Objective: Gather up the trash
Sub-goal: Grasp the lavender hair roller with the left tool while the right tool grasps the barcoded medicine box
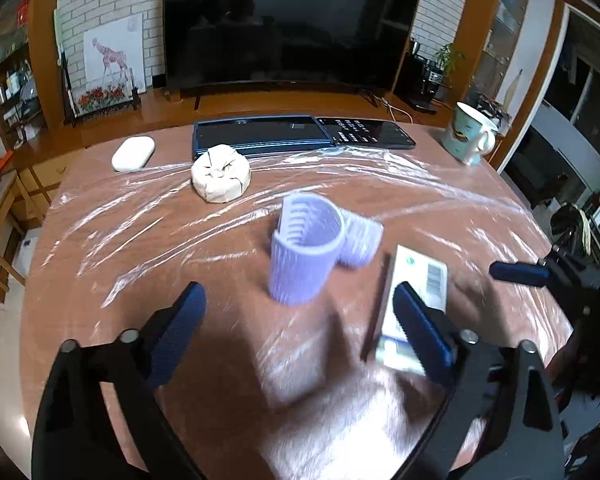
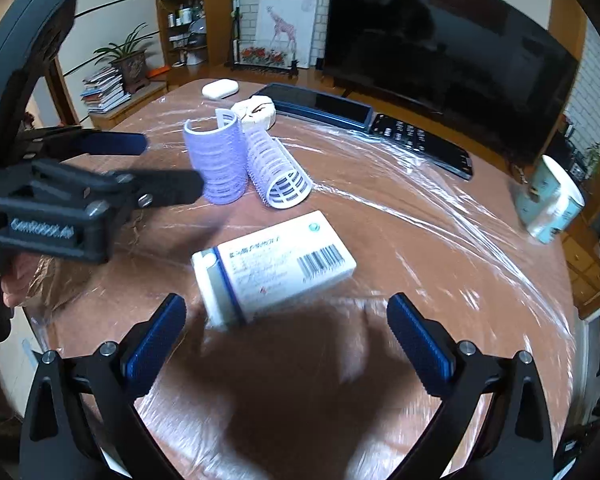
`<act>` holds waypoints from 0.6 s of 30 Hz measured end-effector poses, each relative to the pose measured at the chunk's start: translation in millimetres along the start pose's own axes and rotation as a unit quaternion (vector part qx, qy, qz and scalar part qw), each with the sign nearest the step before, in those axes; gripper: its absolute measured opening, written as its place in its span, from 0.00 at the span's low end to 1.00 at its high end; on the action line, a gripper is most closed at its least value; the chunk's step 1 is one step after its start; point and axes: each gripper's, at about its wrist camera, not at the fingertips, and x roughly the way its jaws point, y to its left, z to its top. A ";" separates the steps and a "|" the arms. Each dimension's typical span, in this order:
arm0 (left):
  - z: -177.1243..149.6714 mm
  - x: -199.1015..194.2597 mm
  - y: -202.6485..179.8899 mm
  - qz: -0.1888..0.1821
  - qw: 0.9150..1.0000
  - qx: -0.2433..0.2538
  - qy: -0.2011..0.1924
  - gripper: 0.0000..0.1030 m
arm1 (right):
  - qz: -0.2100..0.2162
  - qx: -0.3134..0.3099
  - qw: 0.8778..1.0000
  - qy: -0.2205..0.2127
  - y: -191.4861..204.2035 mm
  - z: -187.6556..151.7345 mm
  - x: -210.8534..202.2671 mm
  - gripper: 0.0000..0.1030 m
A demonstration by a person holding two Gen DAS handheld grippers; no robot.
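Cling film (image 1: pixel 380 176) covers the round wooden table (image 1: pixel 80 280), and the white medicine box (image 2: pixel 276 268) with its barcode lies flat on it, serving as landmark. Beyond the box, an upright lilac hair roller (image 2: pixel 218 160) stands touching a second roller (image 2: pixel 278 172) that lies on its side, open end towards the right wrist camera. Farther behind the box sits a paper-wrapped round cake (image 2: pixel 258 114), then a white pebble-shaped case (image 2: pixel 220 89) and a long dark tray-like device (image 2: pixel 320 106) with a keypad panel (image 2: pixel 420 140) at its end. Well to the right of the box stands a pale blue mug (image 2: pixel 548 200).

Right gripper (image 2: pixel 286 328) hovers just short of the box, jaws spread wide, empty, the box's near end between the blue pads (image 2: pixel 156 336). Left gripper (image 1: pixel 300 328) is likewise wide and empty; its right-hand pad (image 1: pixel 420 328) overlaps the box in the left wrist view, though contact cannot be told. From the right wrist view it reaches in left of the box, fingertips beside the upright roller.
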 end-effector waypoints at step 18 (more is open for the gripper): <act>15.6 35.9 4.0 0.003 1.000 -0.007 0.026 0.59 | 0.086 -0.069 0.994 0.025 -4.8 16.1 30.2 0.96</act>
